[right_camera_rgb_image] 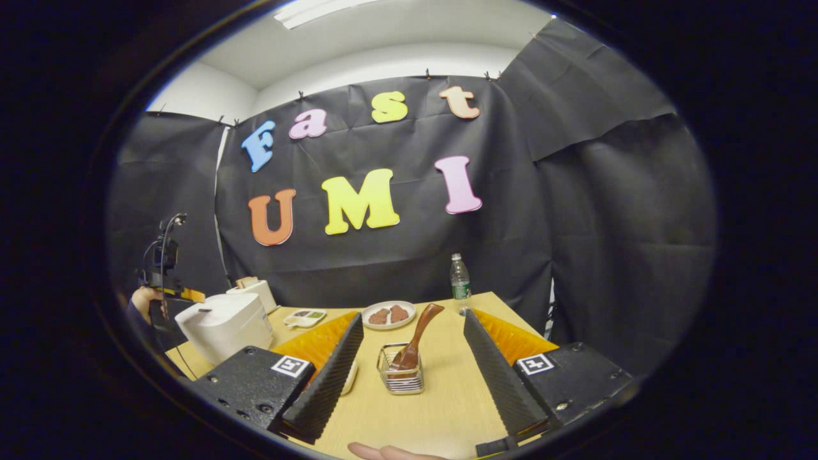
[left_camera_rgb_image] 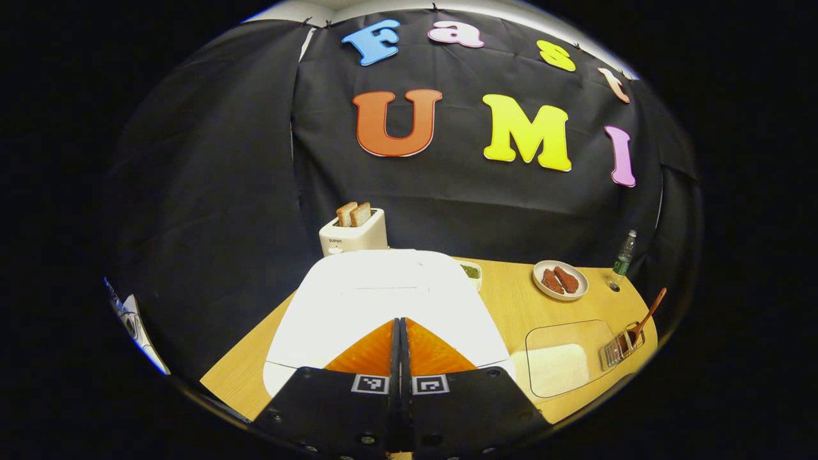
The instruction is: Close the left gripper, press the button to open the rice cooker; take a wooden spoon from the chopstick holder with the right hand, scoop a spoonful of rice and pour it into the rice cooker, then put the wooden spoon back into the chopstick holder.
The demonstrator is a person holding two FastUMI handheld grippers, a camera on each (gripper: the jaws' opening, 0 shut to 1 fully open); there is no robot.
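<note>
White rice cooker (left_camera_rgb_image: 383, 306) lid down, on table (left_camera_rgb_image: 505, 300). Left tongs (left_camera_rgb_image: 401, 329) pressed shut, empty — poised over cooker front. Right tongs (right_camera_rgb_image: 412, 348) spread wide, empty — flanking wire chopstick holder (right_camera_rgb_image: 399, 377), right of cooker; wooden spoon (right_camera_rgb_image: 418, 335) standing inside. Rice tray (left_camera_rgb_image: 562, 361) between cooker and holder.

Left gripper view: close above cooker (left_camera_rgb_image: 383, 300), facing back wall. Right gripper view: low over table (right_camera_rgb_image: 441, 390), farther back, cooker (right_camera_rgb_image: 223, 326) lower left. Shared: cooker, plate (left_camera_rgb_image: 560, 280) (right_camera_rgb_image: 388, 314), bottle (left_camera_rgb_image: 623, 255) (right_camera_rgb_image: 459, 281).
</note>
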